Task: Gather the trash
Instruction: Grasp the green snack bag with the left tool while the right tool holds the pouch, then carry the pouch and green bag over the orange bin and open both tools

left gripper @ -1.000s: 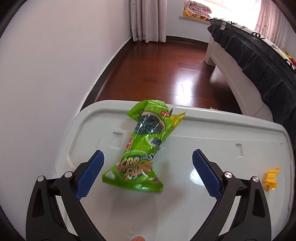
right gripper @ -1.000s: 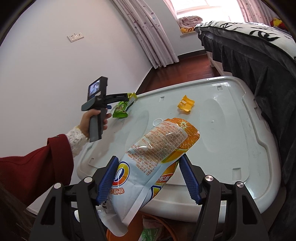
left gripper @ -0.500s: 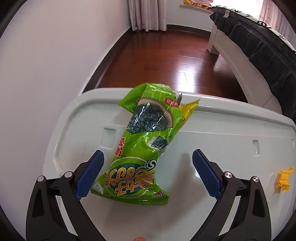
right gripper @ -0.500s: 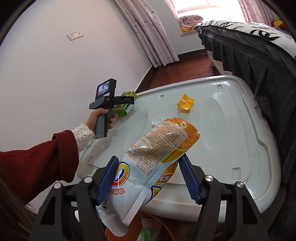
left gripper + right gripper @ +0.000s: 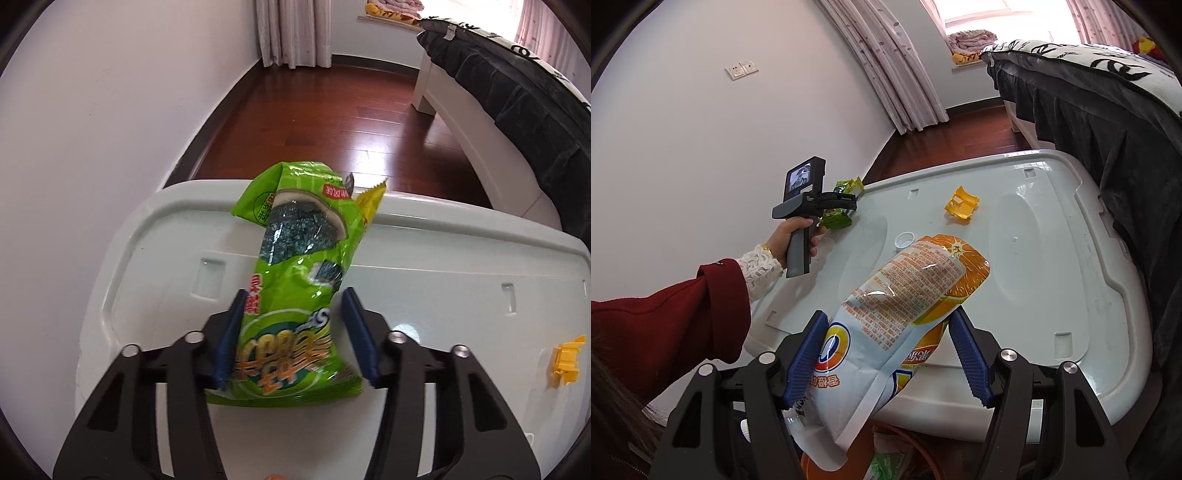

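A green snack bag (image 5: 295, 291) lies on the white table (image 5: 443, 295), its far end over the table's far edge. My left gripper (image 5: 295, 336) is closed around the bag's near half, blue pads (image 5: 231, 332) against both sides. In the right wrist view the left gripper (image 5: 846, 206) shows at the table's far left corner with the green bag (image 5: 836, 218). My right gripper (image 5: 888, 354) is shut on a white and orange bag (image 5: 908, 295), held above an orange bin (image 5: 916, 454) below the table's near edge.
A yellow plastic piece (image 5: 961, 206) and a white bottle cap (image 5: 904, 240) lie on the table; the yellow piece also shows in the left wrist view (image 5: 569, 360). A bed with a dark cover (image 5: 1108, 129) stands at the right. The white wall (image 5: 683, 147) is at the left.
My left gripper has moved forward over the green bag and its jaws have closed onto it. My right gripper holds still with the orange bag.
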Demonstrator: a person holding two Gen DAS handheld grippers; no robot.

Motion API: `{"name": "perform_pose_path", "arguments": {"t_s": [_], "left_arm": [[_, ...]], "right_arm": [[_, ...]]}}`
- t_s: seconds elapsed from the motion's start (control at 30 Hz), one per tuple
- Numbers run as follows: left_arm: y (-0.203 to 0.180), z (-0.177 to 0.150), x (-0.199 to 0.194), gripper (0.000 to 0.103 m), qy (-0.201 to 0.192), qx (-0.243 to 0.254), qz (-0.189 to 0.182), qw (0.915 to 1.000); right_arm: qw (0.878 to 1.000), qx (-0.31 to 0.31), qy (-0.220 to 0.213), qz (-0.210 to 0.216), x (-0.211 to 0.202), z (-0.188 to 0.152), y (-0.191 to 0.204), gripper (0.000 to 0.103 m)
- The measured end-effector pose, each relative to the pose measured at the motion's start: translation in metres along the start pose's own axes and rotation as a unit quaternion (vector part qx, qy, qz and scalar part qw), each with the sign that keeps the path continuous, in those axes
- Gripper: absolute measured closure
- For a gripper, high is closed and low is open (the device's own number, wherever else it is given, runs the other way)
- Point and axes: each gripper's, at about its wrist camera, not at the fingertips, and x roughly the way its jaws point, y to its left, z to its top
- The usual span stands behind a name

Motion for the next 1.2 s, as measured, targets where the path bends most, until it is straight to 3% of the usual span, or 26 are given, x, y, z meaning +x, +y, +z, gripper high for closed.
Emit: {"name": "perform_pose_path", "arguments": {"t_s": [0.3, 0.4, 0.6, 0.67, 0.87, 1.07, 1.2], "left_arm": [[0.004, 0.0, -0.016, 0.064, -0.023, -0.009, 0.001, 0.9997], [0.003, 0.002, -0.042, 0.064, -0.044, -0.009, -0.014, 0.9989], [-0.005, -0.005, -0.13, 0.064, -0.088, 0.009, -0.039, 0.9953], [-0.007, -0.014, -0.158, 0.064, -0.1, 0.019, -0.03, 0.9943], [-0.01, -0.073, -0.254, 0.063, -0.125, 0.04, -0.02, 0.9912], [-0.011, -0.16, -0.31, 0.063, -0.084, 0.06, -0.044, 0.9937], [-0.003, -0.211, -0.328, 0.063, -0.06, 0.024, -0.058, 0.9962]], "right_arm": [[1.0, 0.0, -0.004, 0.0, 0.0, 0.0, -0.002, 0.037], [1.0, -0.001, -0.012, 0.003, -0.004, 0.001, -0.001, 0.037], [0.999, -0.014, -0.039, 0.021, -0.023, 0.003, 0.015, 0.037], [0.998, -0.023, -0.05, 0.028, -0.034, 0.005, 0.025, 0.037], [0.994, -0.063, -0.078, 0.049, -0.076, 0.004, 0.064, 0.037], [0.99, -0.108, -0.075, 0.059, -0.112, -0.013, 0.099, 0.037], [0.989, -0.123, -0.058, 0.054, -0.119, -0.031, 0.108, 0.037]]}}
